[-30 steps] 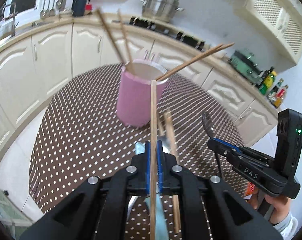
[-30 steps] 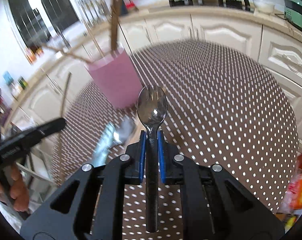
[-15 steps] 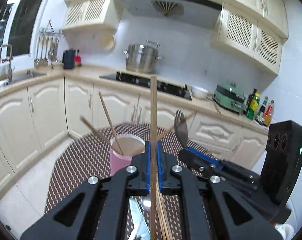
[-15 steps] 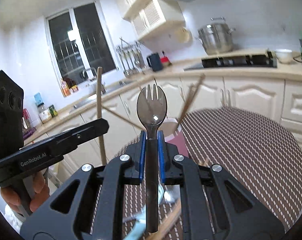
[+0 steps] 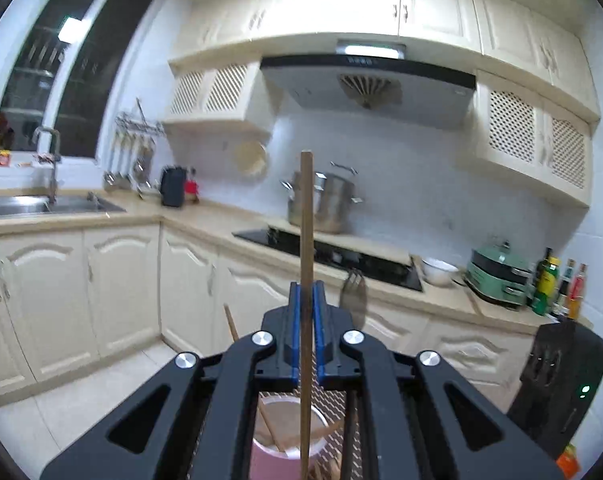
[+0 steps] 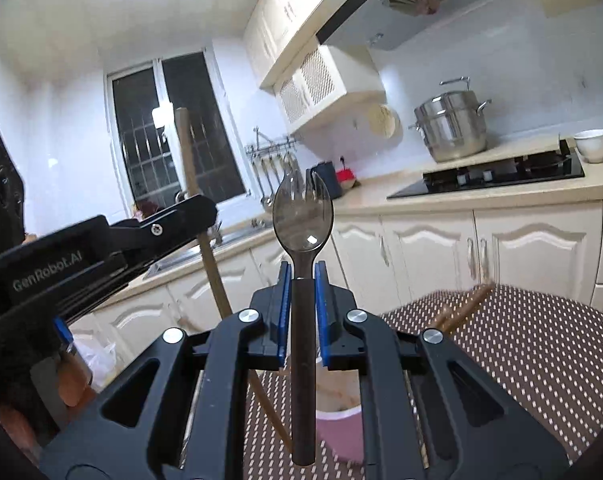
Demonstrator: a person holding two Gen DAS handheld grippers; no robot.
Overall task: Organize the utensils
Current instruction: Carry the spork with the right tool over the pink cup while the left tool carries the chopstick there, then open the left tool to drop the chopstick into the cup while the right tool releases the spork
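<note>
Left wrist view: left gripper (image 5: 305, 292) fingers clamped on chopstick (image 5: 306, 216), right gripper (image 6: 301, 276) fingers on spork (image 6: 302, 216); pink cup (image 5: 285, 446) w/ some chopsticks below, both not yet in.

The bench (image 6: 541, 344) is round-edged and covered in a brown cloth with white dots. On it stands a pink cup (image 6: 339, 432) holding wooden chopsticks (image 6: 463, 306) that lean out over its rim. Most of the bench near the cup is hidden.
</note>
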